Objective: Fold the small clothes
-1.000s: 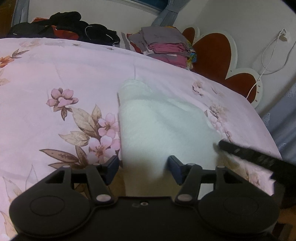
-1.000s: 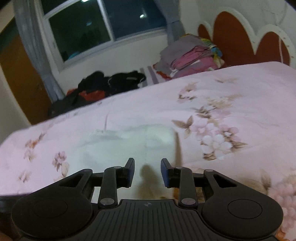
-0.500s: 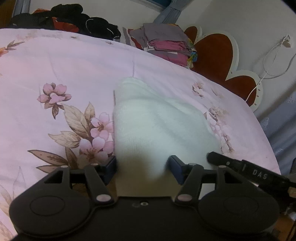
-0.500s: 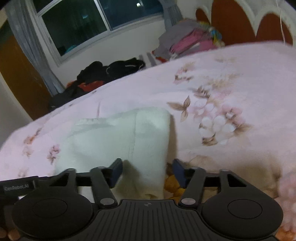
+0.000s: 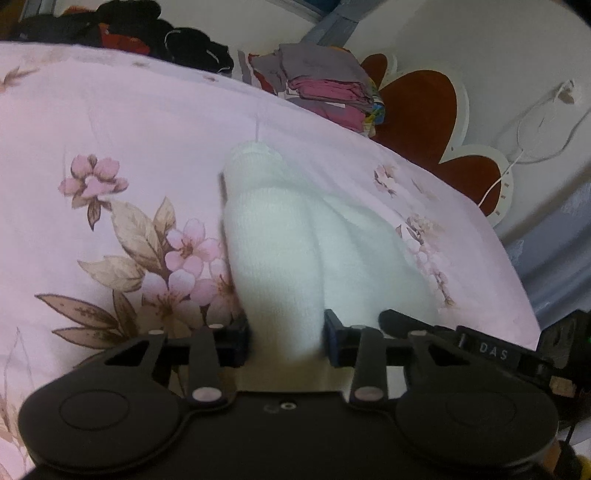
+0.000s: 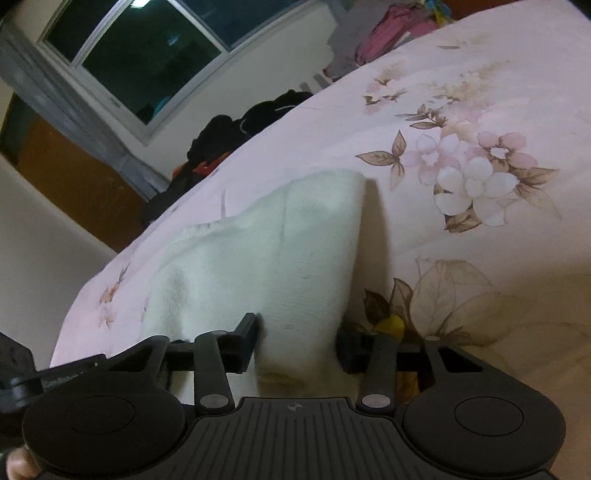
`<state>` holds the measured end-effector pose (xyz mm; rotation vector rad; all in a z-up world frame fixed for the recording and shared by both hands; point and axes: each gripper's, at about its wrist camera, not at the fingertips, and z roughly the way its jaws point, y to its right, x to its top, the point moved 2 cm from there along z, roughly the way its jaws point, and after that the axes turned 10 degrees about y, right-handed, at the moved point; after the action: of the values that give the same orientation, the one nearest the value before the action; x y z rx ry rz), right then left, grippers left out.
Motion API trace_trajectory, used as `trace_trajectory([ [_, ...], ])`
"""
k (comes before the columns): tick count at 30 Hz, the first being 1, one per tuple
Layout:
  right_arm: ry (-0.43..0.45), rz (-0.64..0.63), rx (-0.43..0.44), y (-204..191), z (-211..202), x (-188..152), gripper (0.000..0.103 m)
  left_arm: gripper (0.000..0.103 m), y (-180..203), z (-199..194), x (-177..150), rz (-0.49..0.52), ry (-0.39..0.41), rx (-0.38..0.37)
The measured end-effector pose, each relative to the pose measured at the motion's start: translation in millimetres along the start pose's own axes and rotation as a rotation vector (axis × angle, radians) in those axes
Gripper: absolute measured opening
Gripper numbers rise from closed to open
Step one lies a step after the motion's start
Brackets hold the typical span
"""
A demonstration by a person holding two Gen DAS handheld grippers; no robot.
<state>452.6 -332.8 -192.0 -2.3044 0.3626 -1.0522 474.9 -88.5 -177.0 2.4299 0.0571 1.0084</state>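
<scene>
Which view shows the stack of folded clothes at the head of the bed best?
The left wrist view: the stack of folded clothes sits whole beside the headboard, its grey and pink layers distinct. The right wrist view catches only a pink and grey part of it, cut off by the top edge of the frame.

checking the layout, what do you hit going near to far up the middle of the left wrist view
left gripper, jaws closing around the near end of the white garment → bare floral bedsheet → stack of folded clothes → wall
</scene>
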Motion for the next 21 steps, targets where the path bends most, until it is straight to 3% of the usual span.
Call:
trace_trajectory([
  [3, 0.013, -0.012, -0.002, -7.4, -3.5, 1.3, 0.032, 0.033, 8.4, -3.4, 0.9, 0.031, 0.018, 0.023],
  [11, 0.050, -0.004, 0.049, -28.7, -19.0, 8.0, 0.030, 0.031, 28.2, -25.1, 13.8, 0.097, 0.061, 0.024],
  [21, 0.054, -0.034, 0.144, -111.7, -14.1, -2.9, 0.030, 0.031, -6.0, -98.0, 42.8, 0.115, 0.138, 0.056],
])
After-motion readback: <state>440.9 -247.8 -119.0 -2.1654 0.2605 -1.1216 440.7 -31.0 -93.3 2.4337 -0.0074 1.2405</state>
